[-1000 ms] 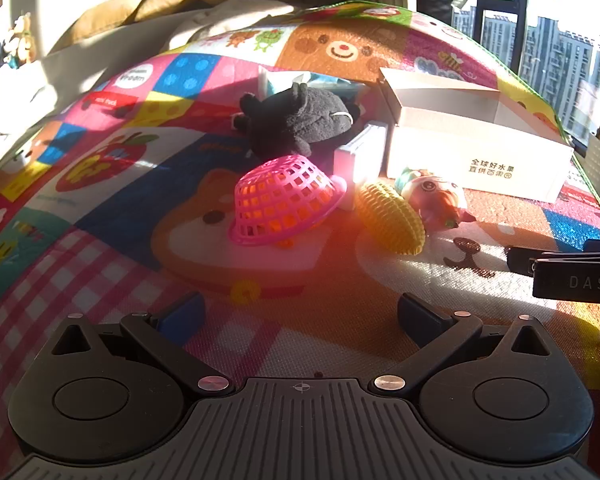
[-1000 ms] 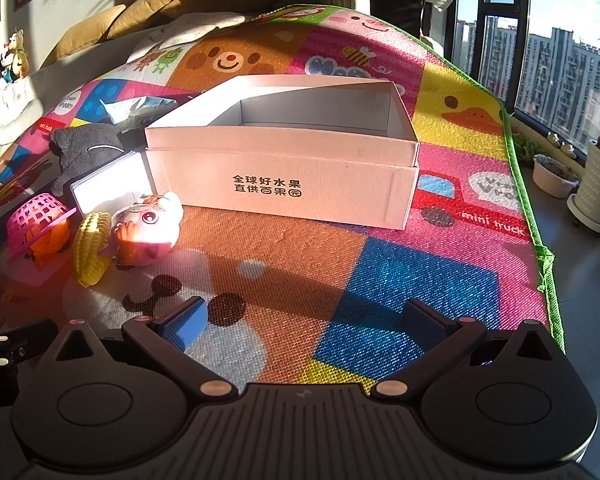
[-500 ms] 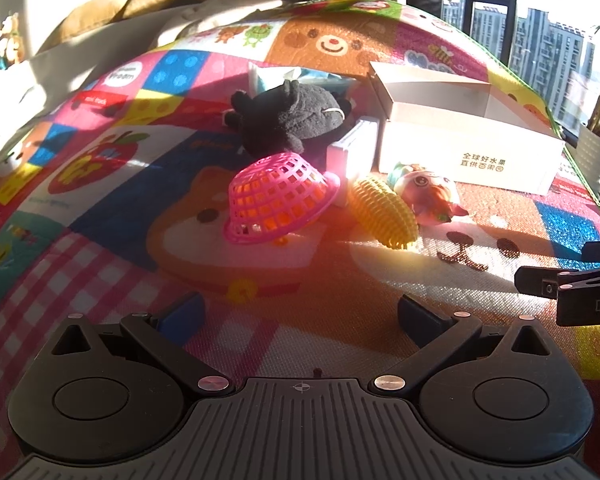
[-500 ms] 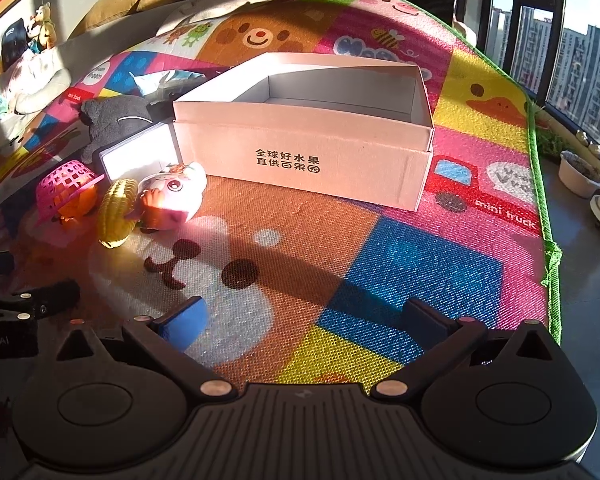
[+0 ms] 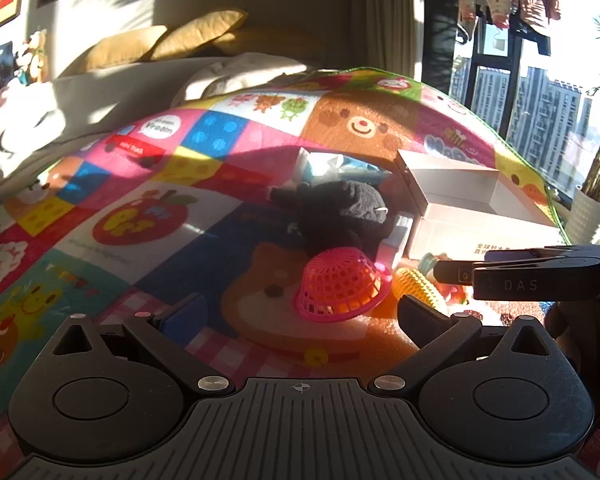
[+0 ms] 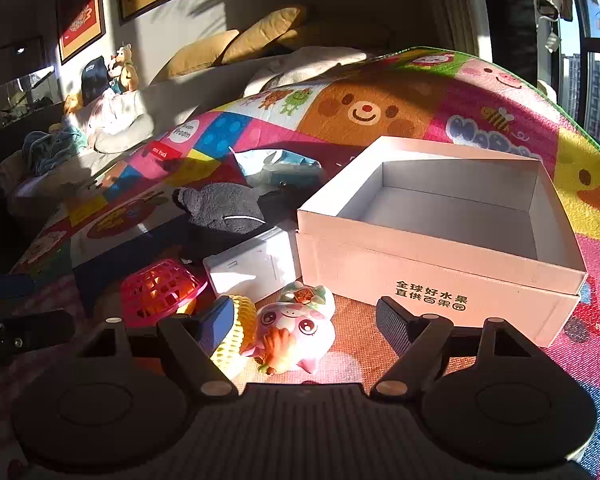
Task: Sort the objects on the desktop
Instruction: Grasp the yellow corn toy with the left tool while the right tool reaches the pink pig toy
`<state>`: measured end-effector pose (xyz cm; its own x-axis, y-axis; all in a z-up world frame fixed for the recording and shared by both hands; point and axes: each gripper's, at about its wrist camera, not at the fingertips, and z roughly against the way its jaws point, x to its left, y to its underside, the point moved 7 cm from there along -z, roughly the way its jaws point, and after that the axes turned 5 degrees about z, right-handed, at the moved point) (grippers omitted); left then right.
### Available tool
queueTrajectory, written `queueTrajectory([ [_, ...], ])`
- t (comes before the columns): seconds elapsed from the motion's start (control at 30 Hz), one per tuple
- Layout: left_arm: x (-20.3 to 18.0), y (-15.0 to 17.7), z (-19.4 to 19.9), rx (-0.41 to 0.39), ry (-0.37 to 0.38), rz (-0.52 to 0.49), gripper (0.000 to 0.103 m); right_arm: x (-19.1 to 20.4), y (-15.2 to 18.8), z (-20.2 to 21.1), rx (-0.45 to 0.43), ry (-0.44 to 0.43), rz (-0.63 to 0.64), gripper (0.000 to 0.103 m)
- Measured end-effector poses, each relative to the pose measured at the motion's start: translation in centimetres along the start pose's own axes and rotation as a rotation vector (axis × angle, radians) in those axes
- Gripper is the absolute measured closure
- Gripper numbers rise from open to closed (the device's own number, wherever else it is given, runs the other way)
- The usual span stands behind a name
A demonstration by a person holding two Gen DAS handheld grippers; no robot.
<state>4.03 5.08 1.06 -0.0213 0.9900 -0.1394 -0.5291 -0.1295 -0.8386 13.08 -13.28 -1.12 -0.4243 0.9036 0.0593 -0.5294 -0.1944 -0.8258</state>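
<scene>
The left gripper (image 5: 300,316) hangs over the bright cartoon-printed play mat (image 5: 148,200) with its jaws spread wide and nothing between them. Ahead of it a pink plastic mesh basket (image 5: 342,286) lies upside down; something orange glows through the mesh, but what it is cannot be made out. Behind the basket sits a dark grey plush toy (image 5: 340,210), partly in shadow. A yellow ridged corn-shaped toy (image 5: 420,286) peeks out beside the basket, half hidden by the right gripper's black body crossing the left wrist view.

The right gripper (image 6: 304,320) has just been narrowing its jaws, which stand partly open, gripping nothing. A pink cartoon pig figure holding a carrot (image 6: 296,330) lies on the mat between and beyond the fingers, not touched by them. The blue left pad covers part of the corn-shaped toy. Just behind lies a small white rectangular box (image 6: 256,266), touching the front corner of the large white open cardboard box with printed characters (image 6: 440,276), whose inside shows empty. A crumpled blue and white packet (image 6: 276,166) lies farther back, its print unreadable.
</scene>
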Motion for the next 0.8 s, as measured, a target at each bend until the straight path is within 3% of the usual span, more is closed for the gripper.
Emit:
queueTrajectory([
  [0.07,-0.8,0.3,-0.2,0.015,0.024,-0.021,0.000,-0.6,0.4,-0.9,0.020,-0.043,-0.063,0.028],
  [0.1,-1.3,0.4,-0.4,0.020,0.035,-0.031,0.000,-0.8,0.5,-0.8,0.030,-0.074,-0.084,0.048],
  [0.13,-1.7,0.4,-0.5,0.020,0.047,-0.038,0.000,-0.9,0.7,-0.5,0.053,-0.097,-0.086,0.058],
  [0.4,-7.5,0.7,-2.6,0.051,0.164,-0.156,0.002,-3.7,4.7,8.2,-0.001,-0.011,-0.052,0.057],
  [0.43,-8.2,0.9,-3.1,0.060,0.166,-0.170,0.011,-3.9,5.3,9.0,-0.003,-0.003,-0.050,0.056],
  [0.47,-8.8,1.1,-3.6,0.075,0.173,-0.181,0.025,-4.1,6.0,9.8,-0.004,0.013,-0.045,0.056],
  [0.5,-9.3,1.3,-4.2,0.092,0.181,-0.187,0.029,-4.5,6.8,10.6,-0.013,0.038,-0.056,0.055],
  [0.63,-10.8,1.7,-6.5,0.111,0.149,-0.216,0.029,-6.2,7.9,12.2,-0.080,0.082,-0.178,0.039],
  [0.73,-11.2,1.5,-8.3,0.132,0.115,-0.216,0.032,-7.2,8.3,12.2,-0.124,0.111,-0.263,0.036],
  [0.8,-11.6,1.4,-9.0,0.145,0.122,-0.210,0.040,-7.3,8.3,12.1,-0.137,0.125,-0.265,0.032],
])
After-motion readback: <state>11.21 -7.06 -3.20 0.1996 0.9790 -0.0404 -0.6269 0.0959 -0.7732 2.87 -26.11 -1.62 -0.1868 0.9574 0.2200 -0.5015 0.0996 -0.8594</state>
